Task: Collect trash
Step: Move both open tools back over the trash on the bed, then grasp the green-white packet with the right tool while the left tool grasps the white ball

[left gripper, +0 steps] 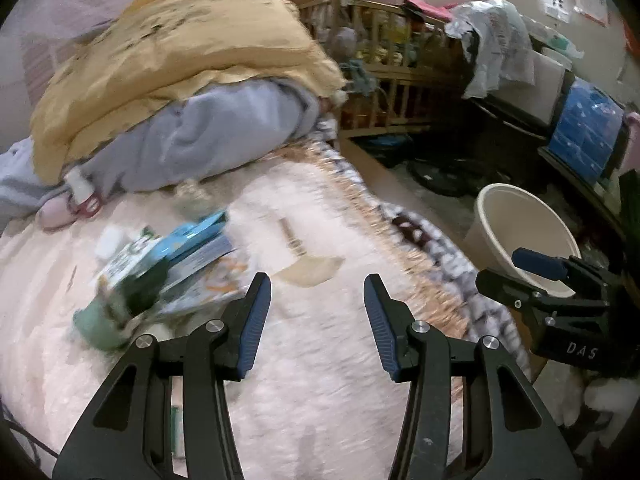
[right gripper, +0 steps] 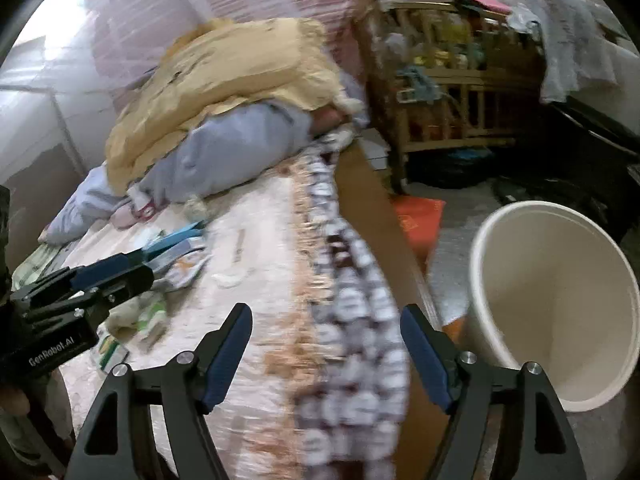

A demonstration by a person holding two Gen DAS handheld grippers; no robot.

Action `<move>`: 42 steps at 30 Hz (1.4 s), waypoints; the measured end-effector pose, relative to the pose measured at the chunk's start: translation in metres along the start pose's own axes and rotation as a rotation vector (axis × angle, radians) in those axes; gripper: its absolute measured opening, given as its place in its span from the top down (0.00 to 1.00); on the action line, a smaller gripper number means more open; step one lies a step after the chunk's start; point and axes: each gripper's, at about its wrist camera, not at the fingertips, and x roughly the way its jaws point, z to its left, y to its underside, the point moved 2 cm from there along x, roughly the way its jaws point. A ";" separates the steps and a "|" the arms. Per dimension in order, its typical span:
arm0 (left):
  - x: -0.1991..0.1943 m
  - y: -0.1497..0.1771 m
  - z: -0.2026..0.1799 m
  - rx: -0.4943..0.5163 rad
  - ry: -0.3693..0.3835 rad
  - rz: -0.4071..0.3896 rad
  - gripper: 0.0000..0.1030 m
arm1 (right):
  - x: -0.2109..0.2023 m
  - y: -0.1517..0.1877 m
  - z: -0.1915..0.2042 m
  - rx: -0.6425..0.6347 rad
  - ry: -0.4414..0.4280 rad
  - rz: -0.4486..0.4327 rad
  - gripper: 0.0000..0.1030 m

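Trash lies on the pink bed cover (left gripper: pixel 320 360): a pile of blue and green cartons and wrappers (left gripper: pixel 168 264), a green cup-like piece (left gripper: pixel 100 328) and a flat beige scrap (left gripper: pixel 312 270). My left gripper (left gripper: pixel 318 284) is open and empty, just right of the pile, close to the scrap. My right gripper (right gripper: pixel 326 312) is open and empty over the bed's right edge. The cream waste bin (right gripper: pixel 556 304) stands on the floor to its right, tilted mouth toward me. The bin also shows in the left wrist view (left gripper: pixel 520 236).
A heap of yellow and lilac bedding (left gripper: pixel 172 92) fills the far side of the bed. A wooden crib (right gripper: pixel 448 80) full of things stands beyond the bed. An orange bag (right gripper: pixel 420 216) lies on the floor. Dark furniture (left gripper: pixel 580 128) lines the right wall.
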 end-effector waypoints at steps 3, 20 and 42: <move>-0.012 0.014 0.027 -0.038 -0.025 0.001 0.55 | 0.008 0.001 0.025 -0.035 -0.034 0.020 0.28; -0.045 0.088 0.167 -0.224 -0.166 0.075 0.54 | 0.091 0.013 0.161 -0.284 -0.260 0.202 0.27; 0.042 0.062 0.125 -0.018 -0.137 0.176 0.47 | 0.106 0.025 0.153 -0.371 -0.209 0.232 0.66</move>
